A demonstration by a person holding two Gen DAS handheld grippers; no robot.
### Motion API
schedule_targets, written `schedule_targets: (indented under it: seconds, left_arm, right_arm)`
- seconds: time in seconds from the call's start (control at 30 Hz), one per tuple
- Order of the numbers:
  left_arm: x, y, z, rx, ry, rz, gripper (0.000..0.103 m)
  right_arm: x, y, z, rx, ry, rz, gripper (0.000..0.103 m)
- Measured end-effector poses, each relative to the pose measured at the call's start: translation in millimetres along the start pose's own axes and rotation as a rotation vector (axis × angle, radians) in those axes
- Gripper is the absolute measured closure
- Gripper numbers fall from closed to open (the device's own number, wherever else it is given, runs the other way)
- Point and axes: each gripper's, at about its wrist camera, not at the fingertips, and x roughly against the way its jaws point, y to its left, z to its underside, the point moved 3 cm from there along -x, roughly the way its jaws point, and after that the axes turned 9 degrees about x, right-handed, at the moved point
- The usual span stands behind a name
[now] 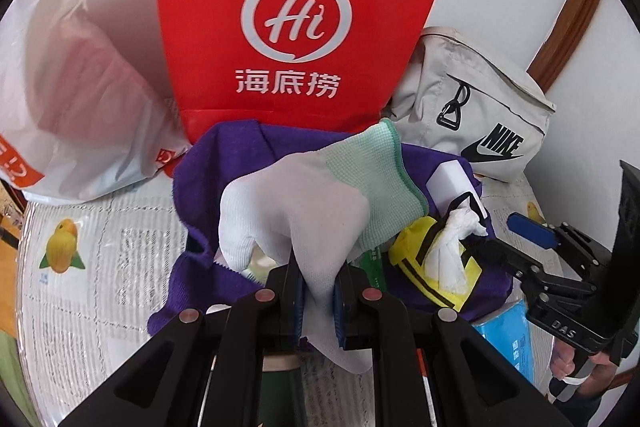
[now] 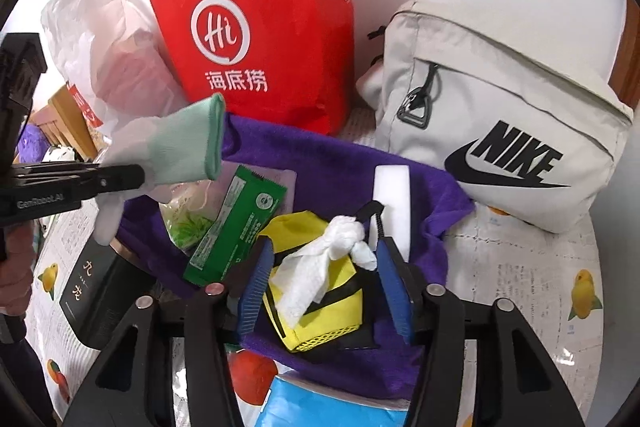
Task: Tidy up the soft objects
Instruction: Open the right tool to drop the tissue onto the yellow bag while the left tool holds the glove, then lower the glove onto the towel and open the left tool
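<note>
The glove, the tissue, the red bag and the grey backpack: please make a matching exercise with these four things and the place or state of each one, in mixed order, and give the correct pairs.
Things:
1. glove
2. tissue
3. red bag
4. grey backpack

Places or states:
A. stands upright against the wall, behind the purple cloth
B. held up, pinched in the left tool
C. bears a black NIKE logo, to the right of the cloth
D. lies crumpled on the yellow pouch, between the open fingers of the right tool

Pairs: 1-B, 2-D, 3-A, 4-C
</note>
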Motion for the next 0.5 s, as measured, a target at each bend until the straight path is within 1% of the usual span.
schedule_targets:
  seconds: [0.17, 0.37, 0.5]
  left_arm:
    - [-13, -9, -6, -0.017, 0.012, -0.001, 0.091]
    - [-39, -22, -5, -0.045, 0.058, 0.011, 0.091]
    - [-54, -26, -4, -0.05, 0.081, 0.009, 0.091]
  right_arm:
    - [4, -2, -2, 0.005, -0.015, 0.011, 0.048]
    - [13, -4, 0, 0.001, -0.024, 0.023, 0.048]
    - [15, -6, 5, 0.005, -0.014, 0.033, 0.047]
